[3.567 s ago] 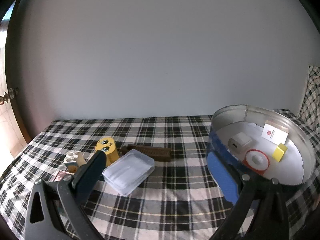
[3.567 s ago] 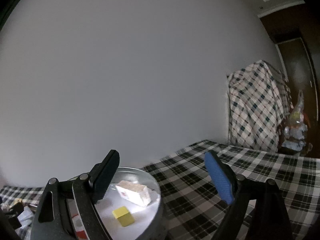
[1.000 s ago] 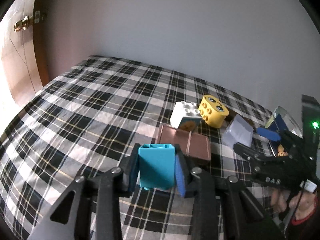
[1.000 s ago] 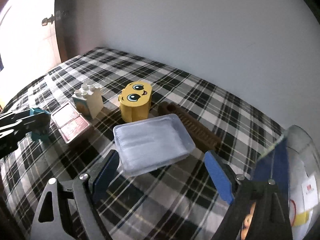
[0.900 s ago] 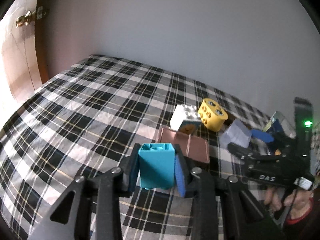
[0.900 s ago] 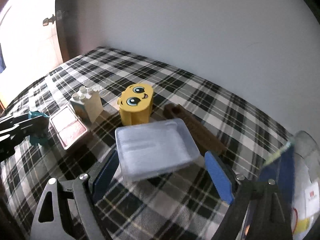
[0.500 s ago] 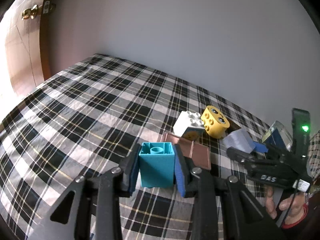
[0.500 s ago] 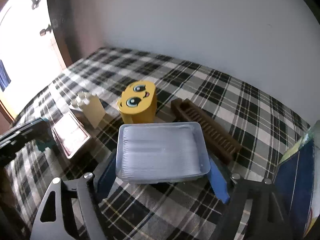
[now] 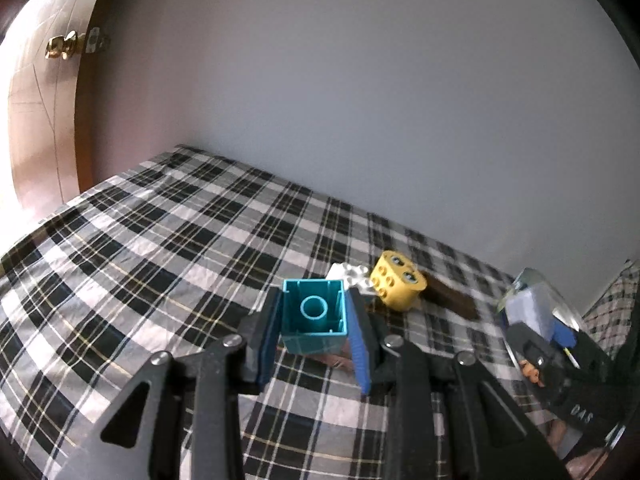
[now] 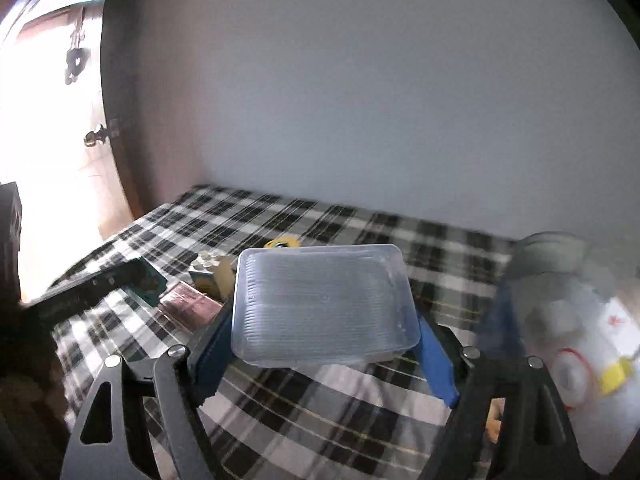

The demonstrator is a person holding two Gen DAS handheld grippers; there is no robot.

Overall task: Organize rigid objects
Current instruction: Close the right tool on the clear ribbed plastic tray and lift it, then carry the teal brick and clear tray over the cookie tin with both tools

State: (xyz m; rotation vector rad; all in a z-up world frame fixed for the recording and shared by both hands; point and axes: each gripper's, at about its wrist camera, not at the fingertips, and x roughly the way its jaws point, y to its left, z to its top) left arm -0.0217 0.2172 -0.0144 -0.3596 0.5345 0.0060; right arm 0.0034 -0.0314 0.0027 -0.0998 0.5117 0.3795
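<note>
The left hand-held gripper (image 9: 314,334) clamps a teal block (image 9: 313,315) above the plaid bed (image 9: 160,248); the right hand-held gripper (image 10: 324,354), jaws just closing, grasps a clear plastic box (image 10: 322,304).

The bed (image 9: 168,240) is covered in woven checked cloth, matt and slightly creased. The teal block (image 9: 314,318) looks like smooth moulded plastic with a soft sheen, as do the yellow block (image 9: 396,286) and the white block (image 9: 352,274) beside it. The clear box (image 10: 324,304) is translucent plastic, ribbed on its broad face and glossy at the rim. The round tin (image 9: 560,308) looks like bright metal, shiny along its wall. The flat brown case (image 10: 188,300) has a glossy, faintly reflective top. Each tool has matt black plastic arms and blue pads (image 9: 358,344) with a fine ribbed texture. The door (image 9: 40,120) is varnished wood with a polished brass knob (image 9: 64,44), and the wall (image 9: 360,100) is plain and matt.
</note>
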